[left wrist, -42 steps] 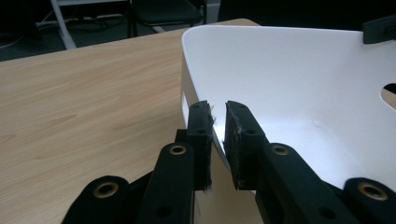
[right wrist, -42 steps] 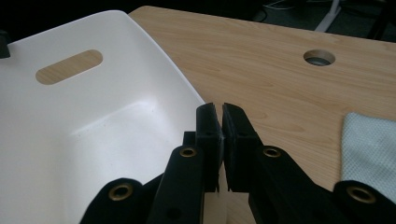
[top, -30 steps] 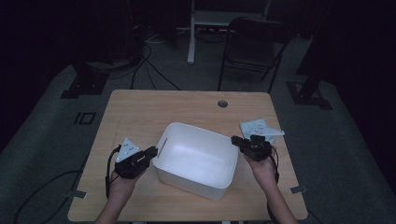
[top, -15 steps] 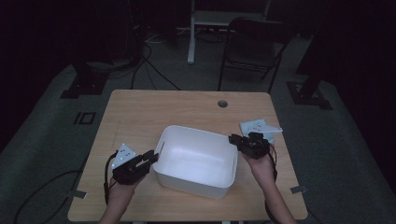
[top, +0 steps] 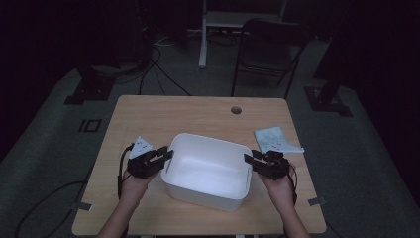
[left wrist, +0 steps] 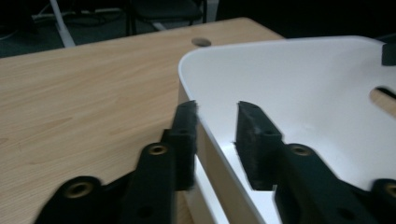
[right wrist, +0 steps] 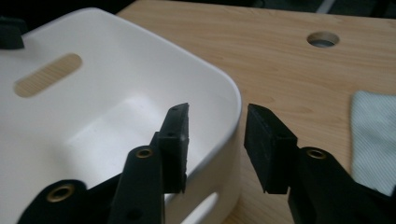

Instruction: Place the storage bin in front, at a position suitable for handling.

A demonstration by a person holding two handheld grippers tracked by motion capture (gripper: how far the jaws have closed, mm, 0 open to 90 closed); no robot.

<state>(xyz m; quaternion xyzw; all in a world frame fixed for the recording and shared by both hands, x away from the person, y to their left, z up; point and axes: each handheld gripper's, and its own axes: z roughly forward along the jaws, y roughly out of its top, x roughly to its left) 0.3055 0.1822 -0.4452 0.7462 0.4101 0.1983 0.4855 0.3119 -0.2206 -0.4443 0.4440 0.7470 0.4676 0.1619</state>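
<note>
At opposite rims of the white rectangular plastic tub (top: pixel 208 171), left tongs (top: pixel 166 155) and right tongs (top: pixel 249 160) are opening, straddling the walls, apparently releasing it onto the wooden counter (top: pixel 198 114).

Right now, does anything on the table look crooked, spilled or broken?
Nothing looks spilled or broken. The white tub sits a little turned against the table edges, with the left gripper and right gripper astride its two end walls, jaws just opened. A pale cloth lies loosely beside it.
</note>
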